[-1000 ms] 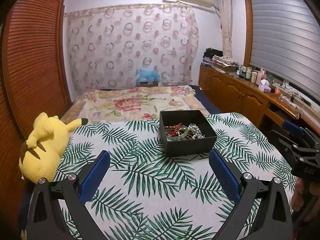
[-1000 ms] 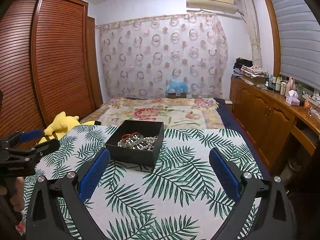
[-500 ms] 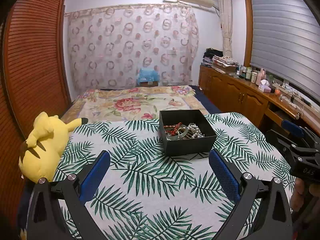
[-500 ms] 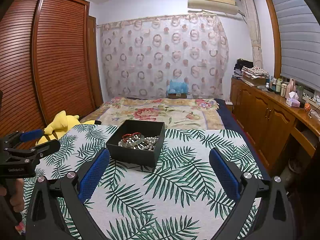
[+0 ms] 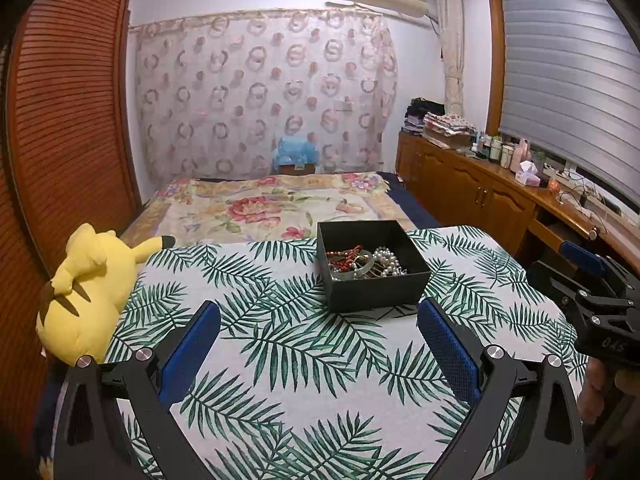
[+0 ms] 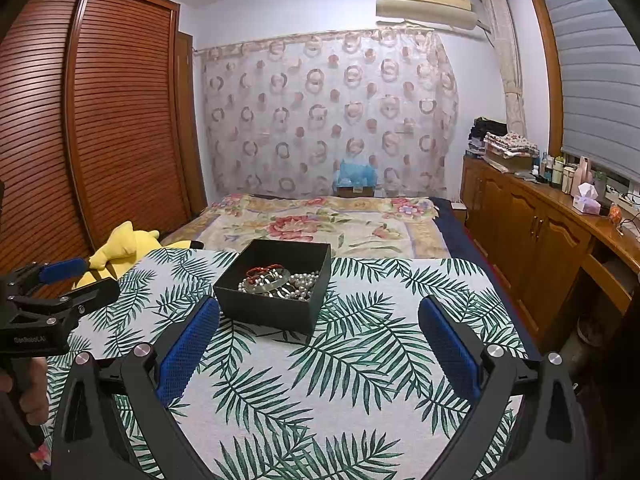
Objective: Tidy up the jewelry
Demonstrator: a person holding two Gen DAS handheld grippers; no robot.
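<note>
Hovering with both sets of jaws spread wide and empty over the palm-leaf counter point(image 5: 304, 364).

Left gripper point(image 5: 319, 342) has the black jewelry box point(image 5: 376, 292) just ahead, nearer its right jaw; right gripper point(image 6: 319, 340) sees it ahead toward its left jaw. Inside lie a pearl strand point(image 6: 302, 285), a red beaded bracelet point(image 5: 347, 255) and a pale bangle point(image 5: 356, 272), tangled together. Likely light, loose and slippery: pinch a strand at one exposed loop, lift slowly, or it may drag its neighbours out.
</note>
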